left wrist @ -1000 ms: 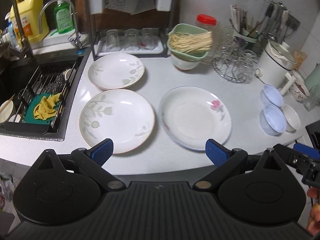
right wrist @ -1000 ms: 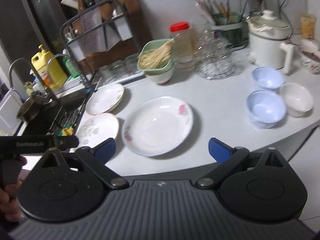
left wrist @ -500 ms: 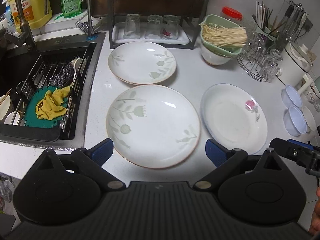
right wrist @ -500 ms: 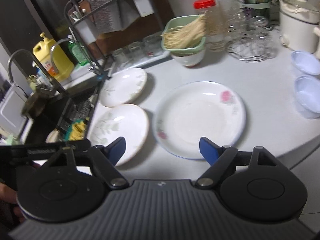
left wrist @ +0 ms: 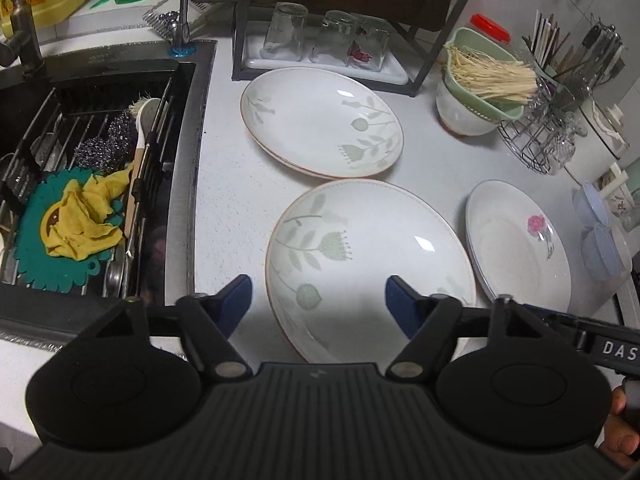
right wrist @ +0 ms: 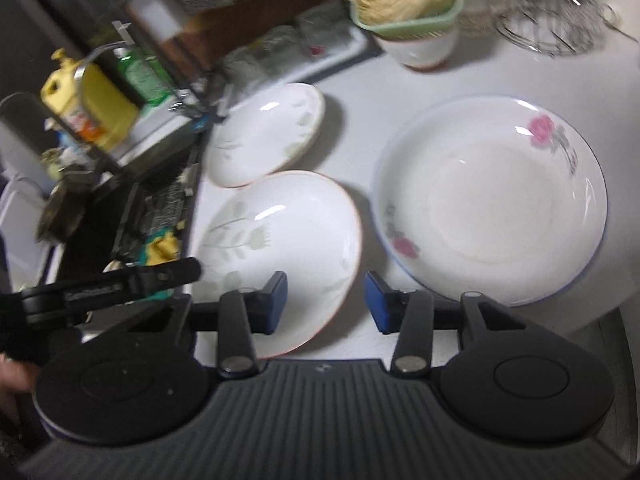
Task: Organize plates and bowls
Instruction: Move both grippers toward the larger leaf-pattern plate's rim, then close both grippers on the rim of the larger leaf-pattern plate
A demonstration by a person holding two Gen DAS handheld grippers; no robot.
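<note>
**White plates framed by both open grippers at the counter's front edge**

White speckled countertop (left wrist: pixel 224 208) was bounded on the left by the black sink (left wrist: pixel 188 184) and at the front by its curved edge. Bare counter was left between the sink rim and the plates, and a narrower strip between the near leaf-patterned white plate (left wrist: pixel 372 268) and the rose-patterned white plate (left wrist: pixel 516 248), whose rims were seen just beside each other. The far leaf-patterned white plate (left wrist: pixel 320 120) was found just behind the near one, close before the black glass rack (left wrist: pixel 328 76).

The left gripper (left wrist: pixel 318 300) was held open, nothing between its blue pads, with the near leaf plate's front rim lying between the fingers below. The right gripper (right wrist: pixel 326 300) was also held open and empty, over the right rim of the same plate (right wrist: pixel 280 248).

Compared with a second earlier, both cameras had been brought forward and lower, so that the plates were seen larger. The right gripper's jaws had been narrowed, while the plates themselves had not been moved.

Three plates were counted: two leaf-patterned, one rose-patterned. Two pale blue bowls (left wrist: pixel 596 240) were seen at the right edge, and a white bowl under a green bowl of straw-coloured sticks (left wrist: pixel 480 92) at the back. Three upturned glasses (left wrist: pixel 328 36) were counted in the rack.
</note>
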